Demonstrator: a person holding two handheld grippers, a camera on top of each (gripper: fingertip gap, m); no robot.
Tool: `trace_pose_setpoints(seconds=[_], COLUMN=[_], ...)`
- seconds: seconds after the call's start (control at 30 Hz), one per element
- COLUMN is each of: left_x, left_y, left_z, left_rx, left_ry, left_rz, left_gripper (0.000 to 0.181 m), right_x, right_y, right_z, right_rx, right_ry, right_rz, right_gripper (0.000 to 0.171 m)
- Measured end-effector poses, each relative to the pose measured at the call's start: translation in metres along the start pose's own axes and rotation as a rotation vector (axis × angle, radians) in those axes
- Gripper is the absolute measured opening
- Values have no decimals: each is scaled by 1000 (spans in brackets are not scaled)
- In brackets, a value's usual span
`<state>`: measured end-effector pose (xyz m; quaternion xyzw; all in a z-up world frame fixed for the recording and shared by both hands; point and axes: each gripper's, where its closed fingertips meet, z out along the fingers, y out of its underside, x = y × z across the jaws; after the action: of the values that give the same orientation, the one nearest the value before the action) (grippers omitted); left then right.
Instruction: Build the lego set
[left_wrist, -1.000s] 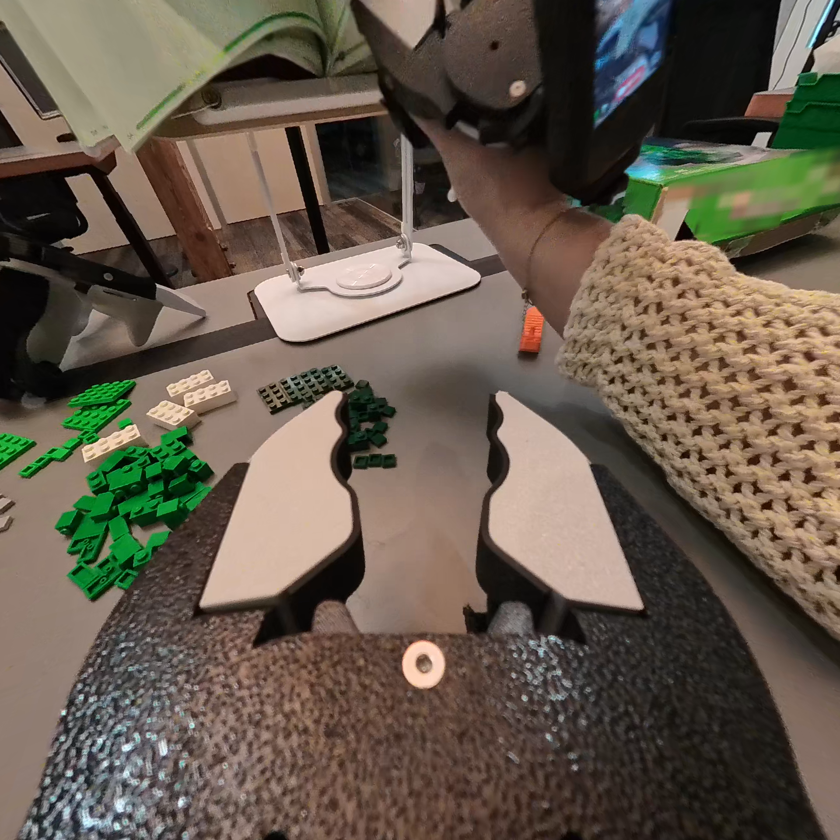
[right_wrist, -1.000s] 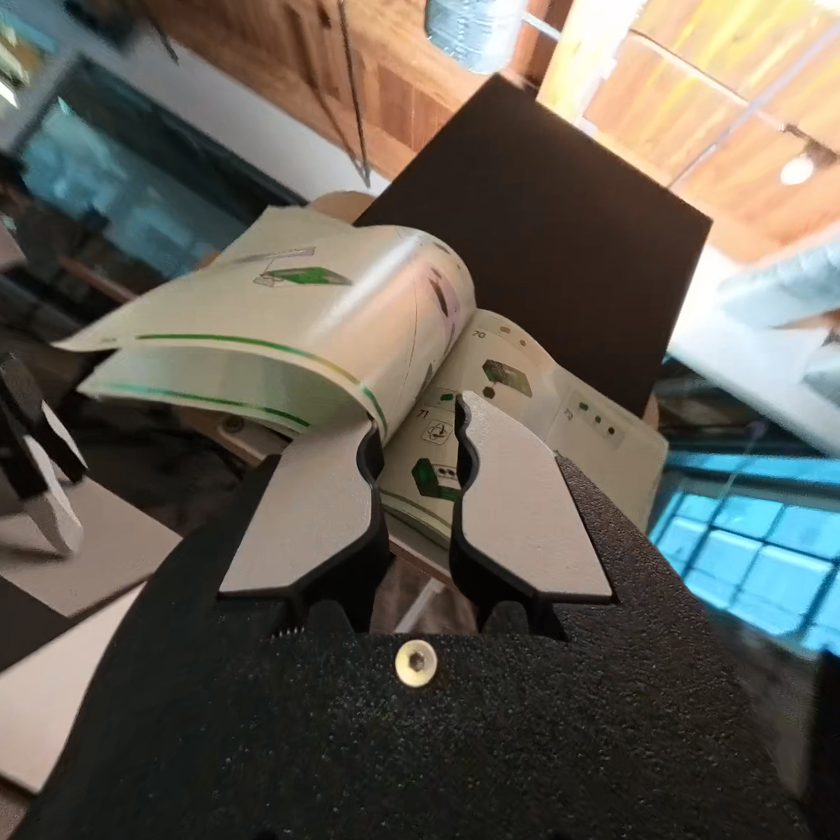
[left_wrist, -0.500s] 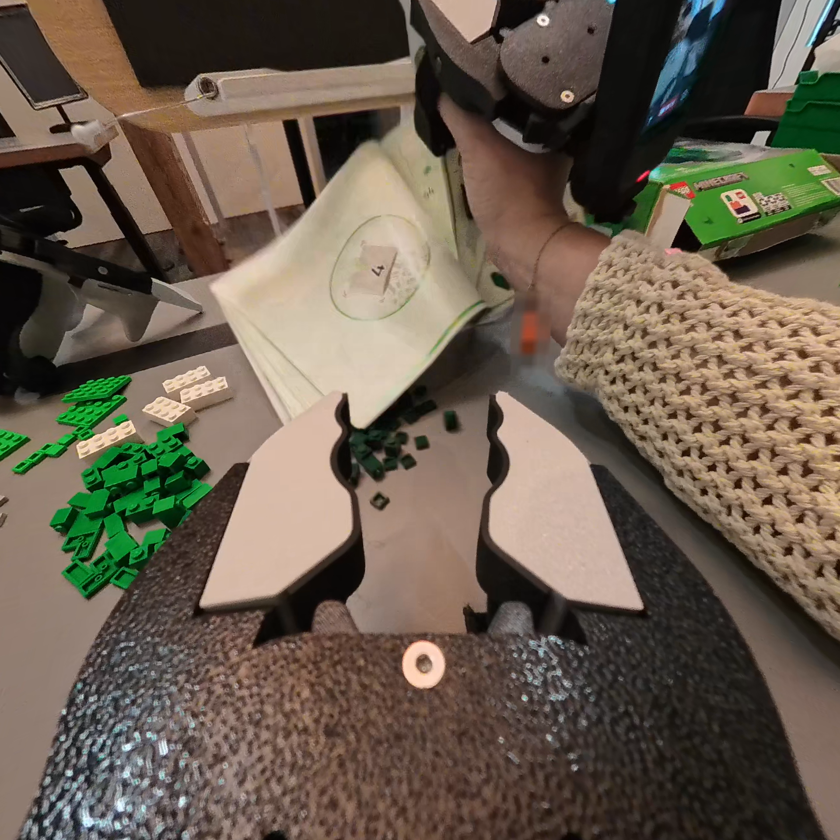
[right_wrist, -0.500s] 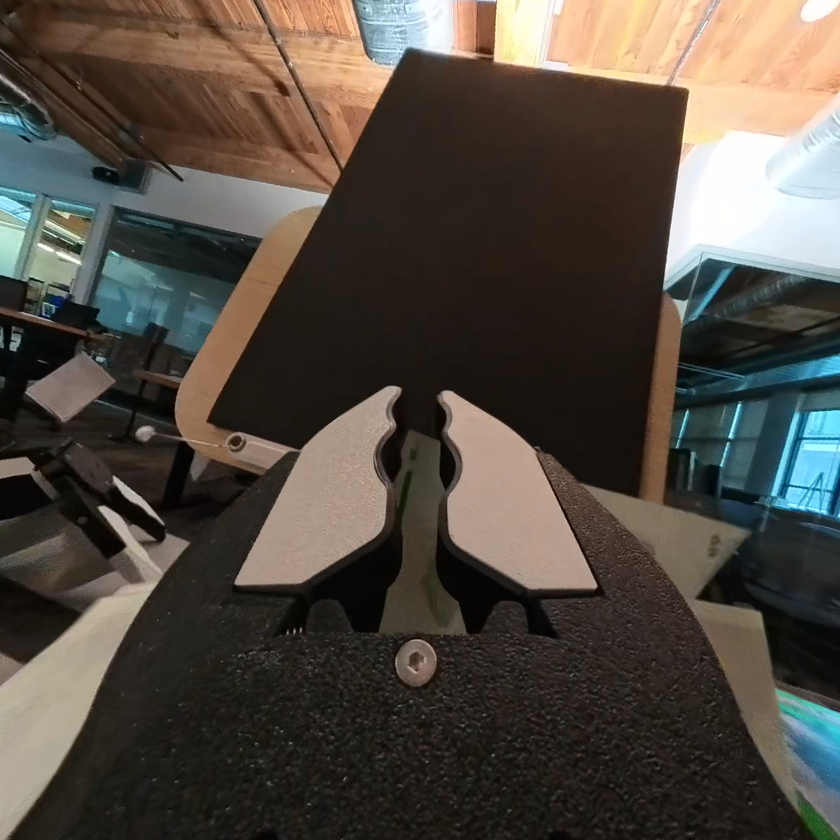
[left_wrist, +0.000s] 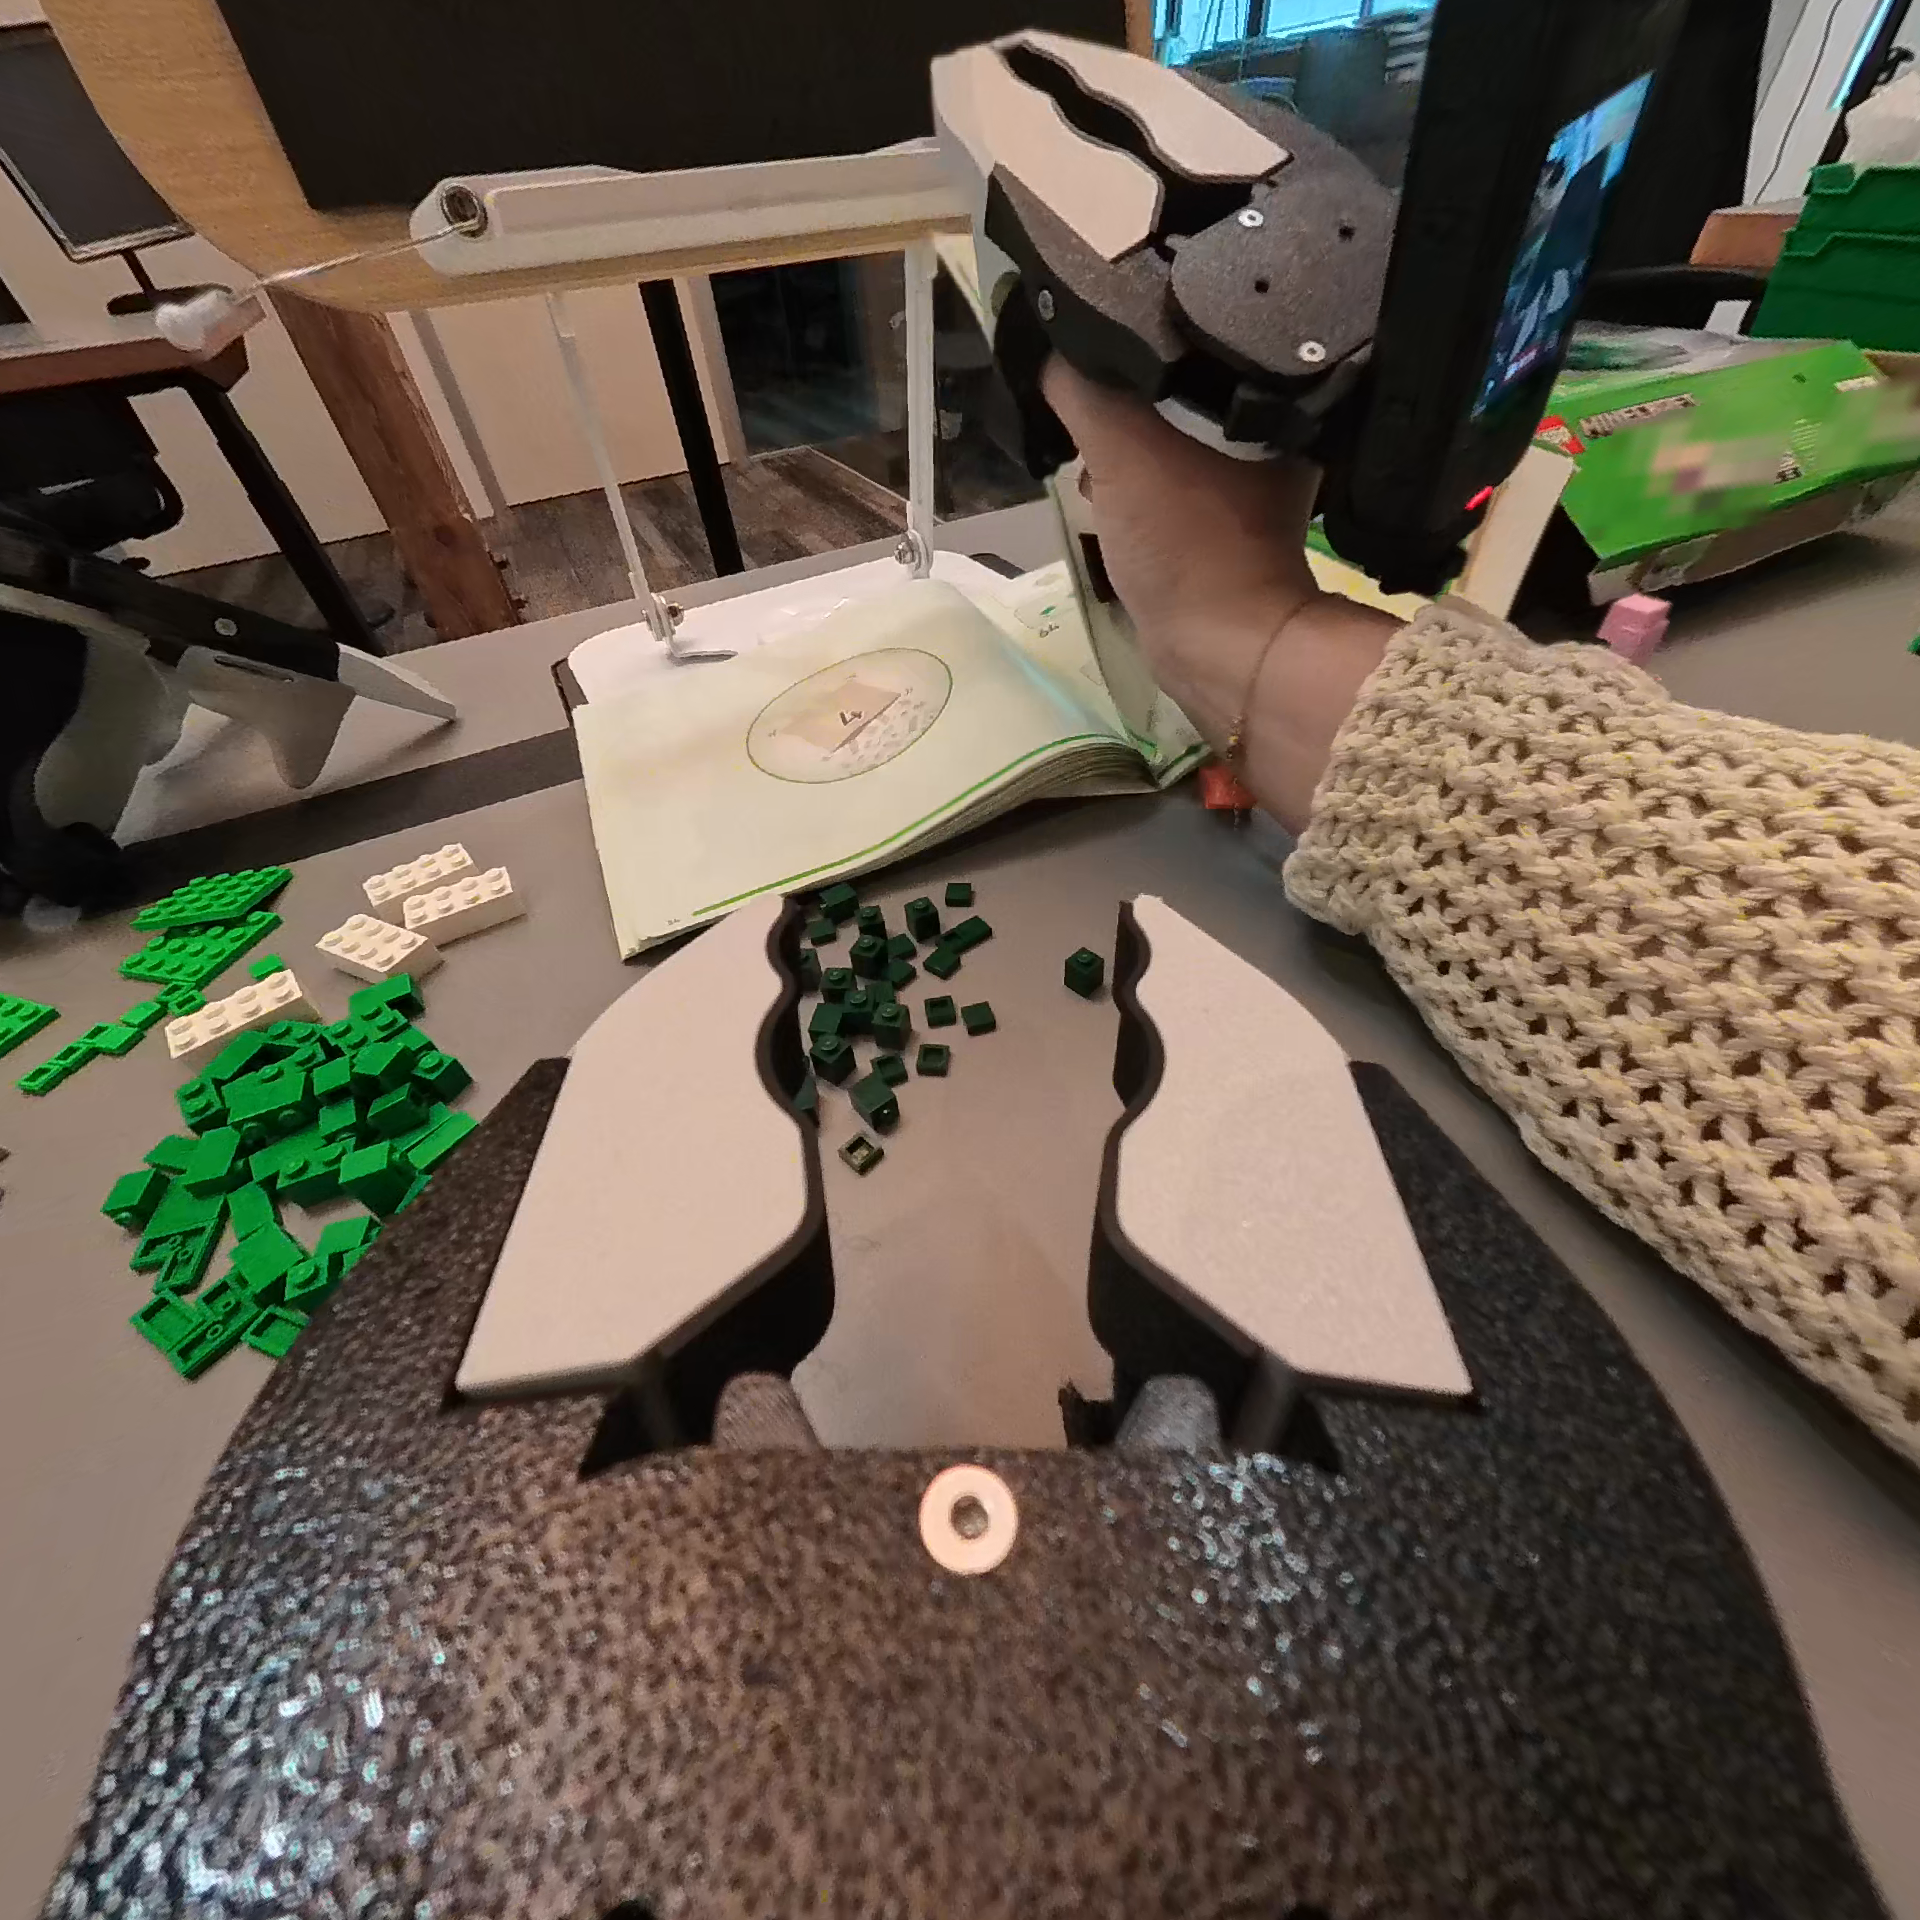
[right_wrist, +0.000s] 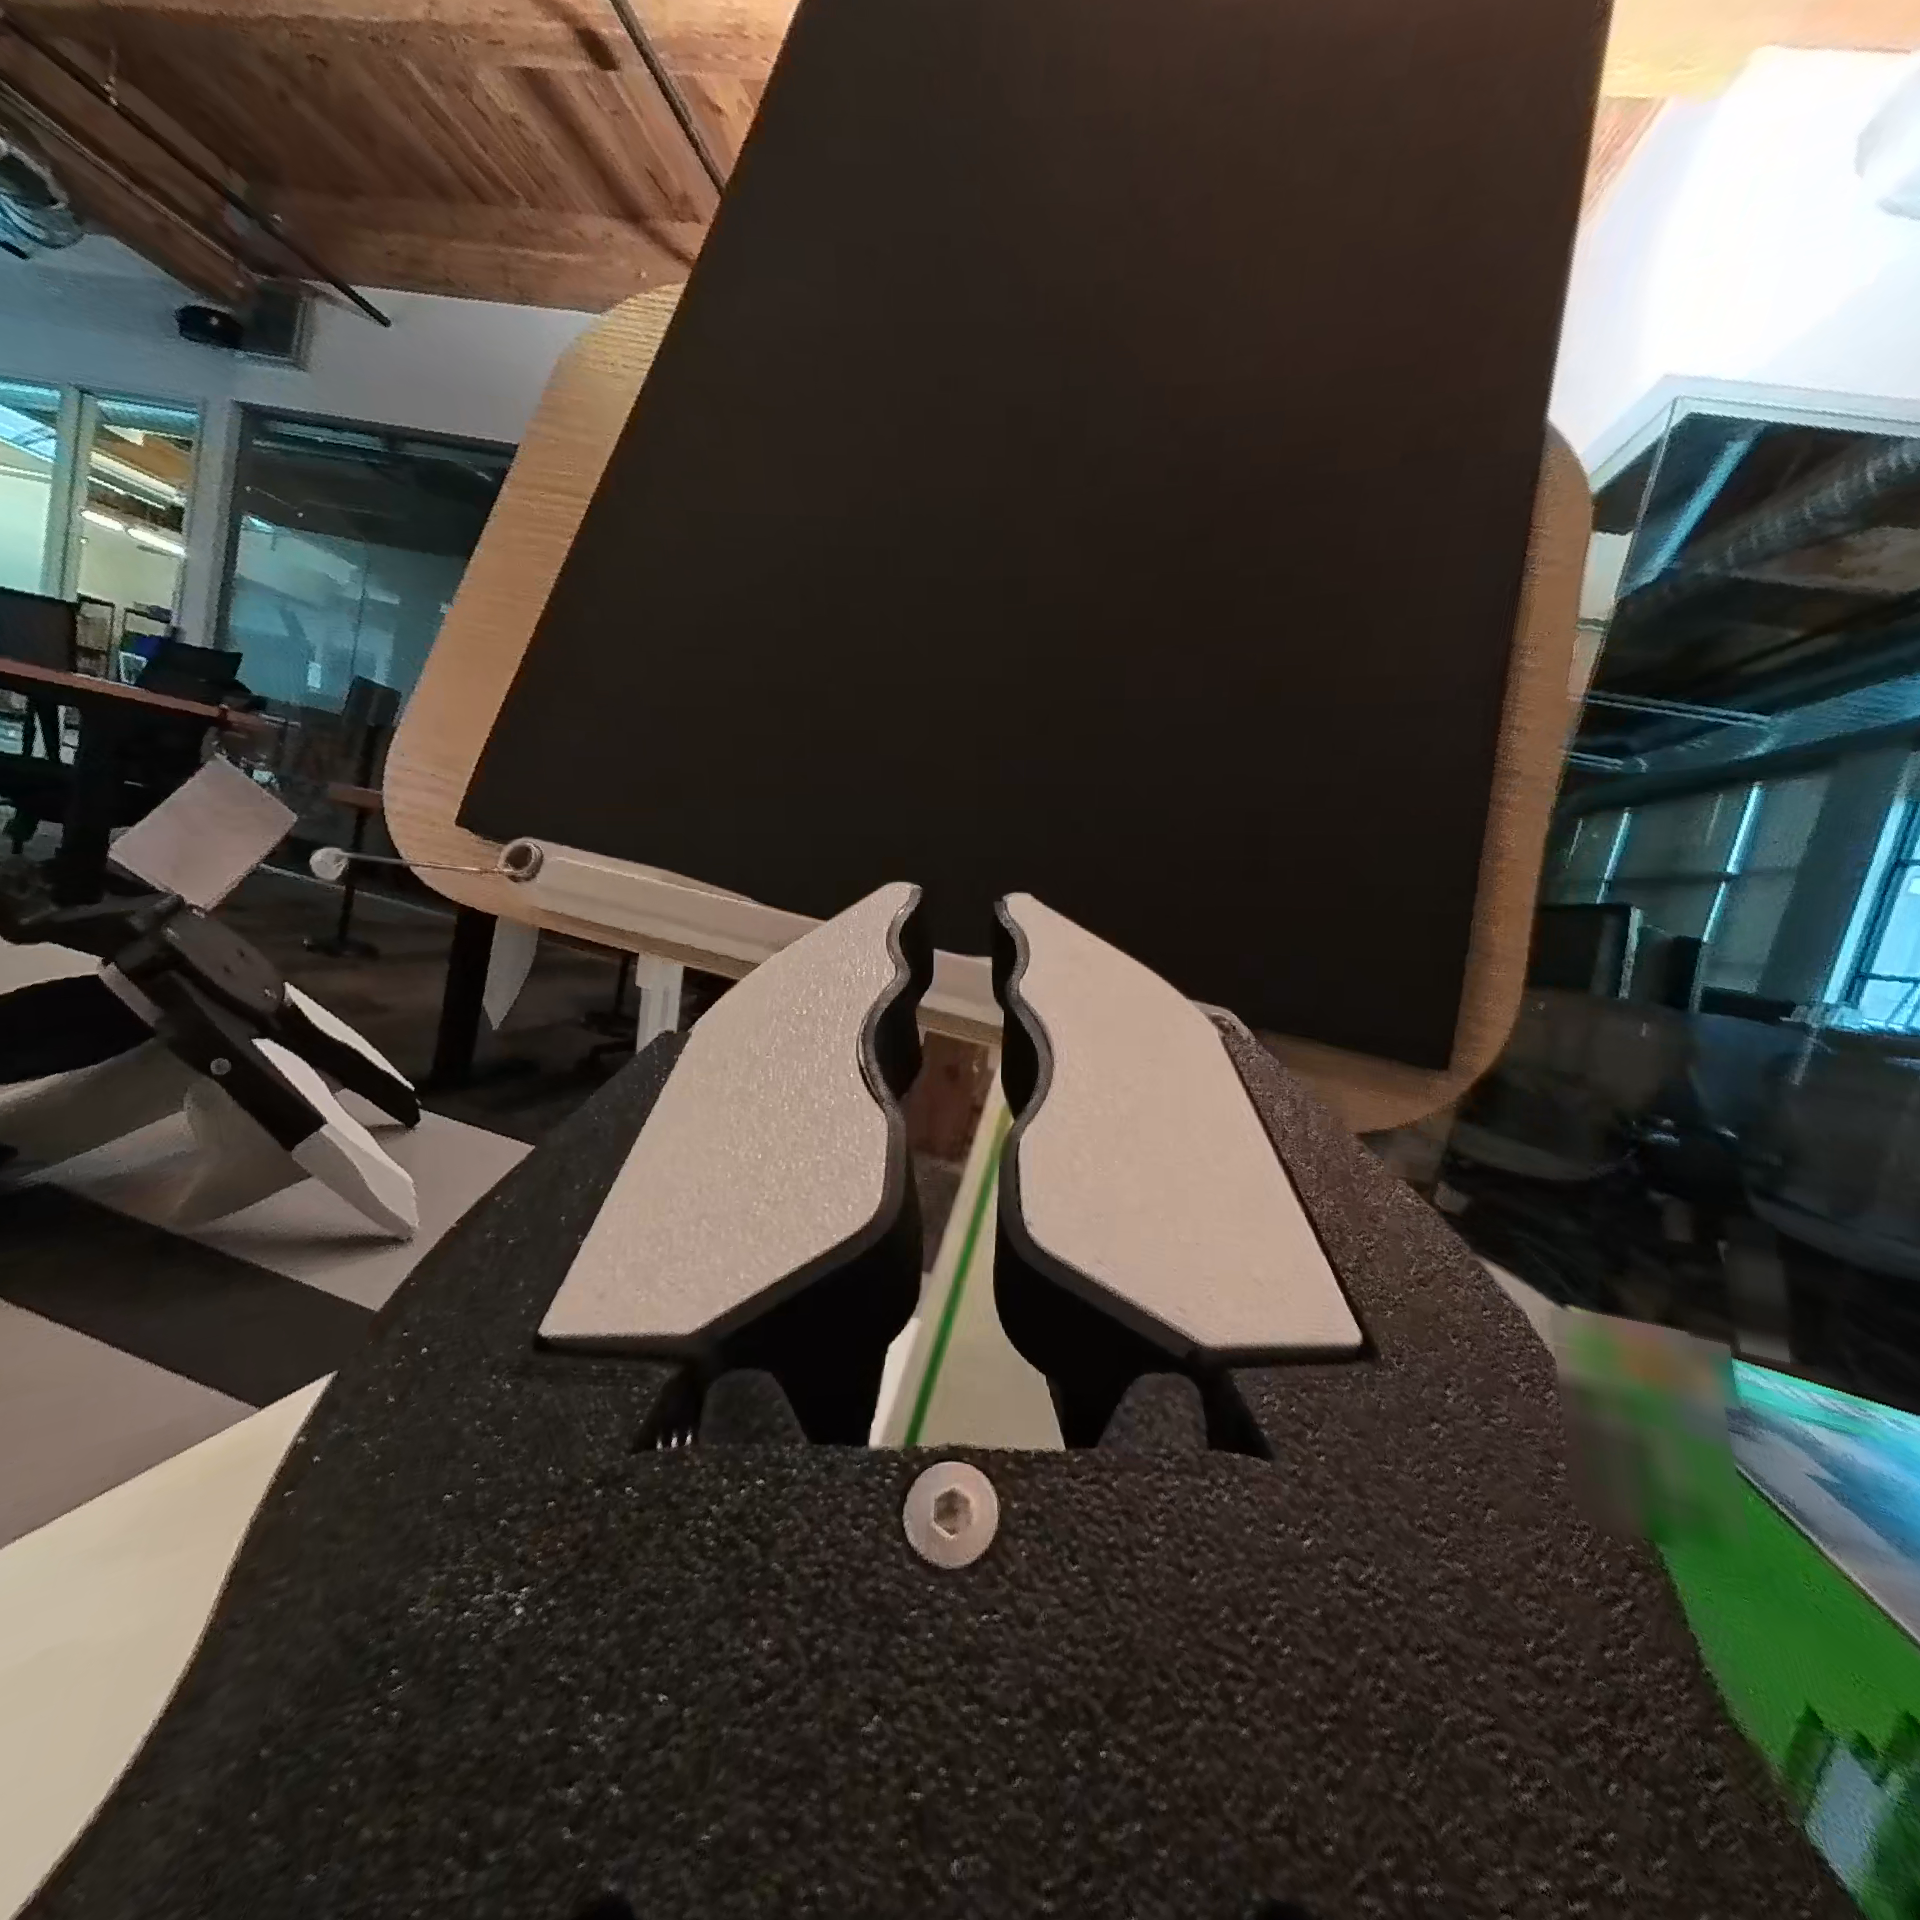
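My left gripper is open and empty, low over the grey table. Loose dark green small bricks lie between and just past its fingertips. A bright green brick pile and white bricks lie to its left. The open instruction booklet lies on the white stand base beyond. My right gripper is raised above the booklet's right side and points up. In its own view the right gripper is nearly shut with a thin gap and nothing between the tips. A page edge shows below it.
The white stand's bar hangs over the booklet. A green set box lies at the right, a small pink piece in front of it. An orange piece lies by the wrist. A spare gripper on a holder is at the left. A black panel stands behind. My left tips are roughly 25 cm from the small pink piece.
The booklet came down from the air and now lies open on the white stand base. The dark green bricks got scattered. The right gripper narrowed and swung up off the booklet.
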<state>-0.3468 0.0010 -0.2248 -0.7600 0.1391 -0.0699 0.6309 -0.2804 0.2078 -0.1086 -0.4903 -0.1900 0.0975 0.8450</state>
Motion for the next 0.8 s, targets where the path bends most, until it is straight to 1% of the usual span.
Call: trace_pose_setpoints(seconds=[0.17, 0.27, 0.33, 0.47, 0.63, 0.73, 0.8], left_x=[0, -3, -5, -5, 1, 4, 7], left_y=[-1, -2, -3, -3, -5, -7, -9], left_z=[-1, -2, -2, -3, -3, -4, -4], left_rx=[4, 12, 20, 21, 33, 44, 51], left_ry=[1, -10, -14, -19, -17, -20, -23], left_rz=[0, 6, -2, 10, 75, 108, 134], left_gripper=[57, 57, 57, 56, 56, 56, 56], right_x=[-6, -22, -42, -67, -81, -82, -73], right_y=[-6, -18, -29, -34, -51, -64, -69], right_z=[-9, -22, -38, -88, -180, -221, -235], right_rx=[5, 10, 11, -72, -126, -105, -84], right_ry=[-18, -59, -131, -238, -392, -453, -452], right_rz=[-4, -21, -7, -28, -23, -116, -200], right_gripper=[10, 9, 9, 9, 8, 6, 6])
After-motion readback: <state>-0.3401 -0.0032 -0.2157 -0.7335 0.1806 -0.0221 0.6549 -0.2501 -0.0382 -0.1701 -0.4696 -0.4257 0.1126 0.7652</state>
